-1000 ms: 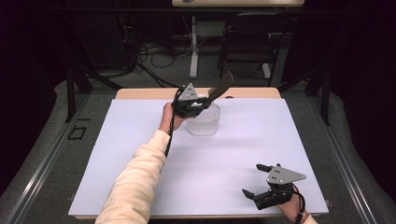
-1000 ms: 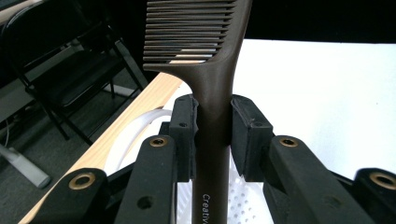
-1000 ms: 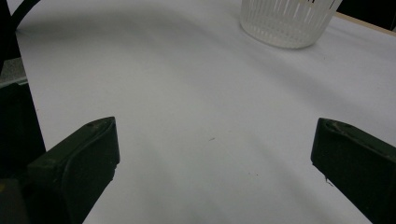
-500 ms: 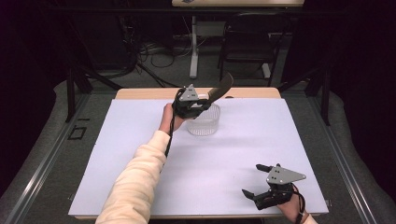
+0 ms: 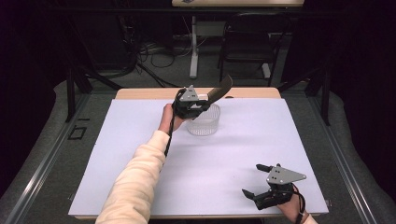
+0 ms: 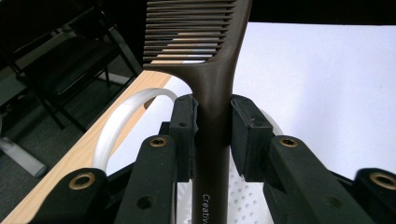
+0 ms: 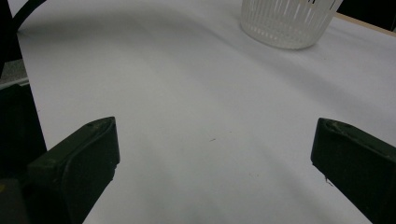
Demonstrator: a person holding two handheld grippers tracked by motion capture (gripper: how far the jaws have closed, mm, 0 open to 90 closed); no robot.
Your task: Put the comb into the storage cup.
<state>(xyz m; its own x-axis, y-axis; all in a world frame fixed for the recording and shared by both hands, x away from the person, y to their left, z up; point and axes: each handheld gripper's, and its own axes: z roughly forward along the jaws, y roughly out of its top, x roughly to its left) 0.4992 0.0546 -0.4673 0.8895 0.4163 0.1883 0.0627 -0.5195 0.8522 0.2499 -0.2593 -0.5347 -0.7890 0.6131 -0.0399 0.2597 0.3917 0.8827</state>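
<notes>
Left tool (image 5: 201, 105) pinching brown comb (image 5: 219, 90) above white basket (image 5: 204, 122), right tool (image 5: 256, 179) spread, resting near table edge

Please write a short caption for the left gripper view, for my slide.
Left tool grips a brown comb by its handle above a white basket.

The left arm (image 5: 135, 177), in a cream sleeve, runs from the bottom edge up toward the frame's centre, its hand (image 5: 168, 119) raised above the table. The left gripper (image 5: 198, 103) points toward the right of the frame, jaws clamped. At lower right, the right hand (image 5: 292, 210) just enters the frame; the right gripper (image 5: 254, 179) sits low, pointing left, jaws spread wide with nothing between them.
</notes>
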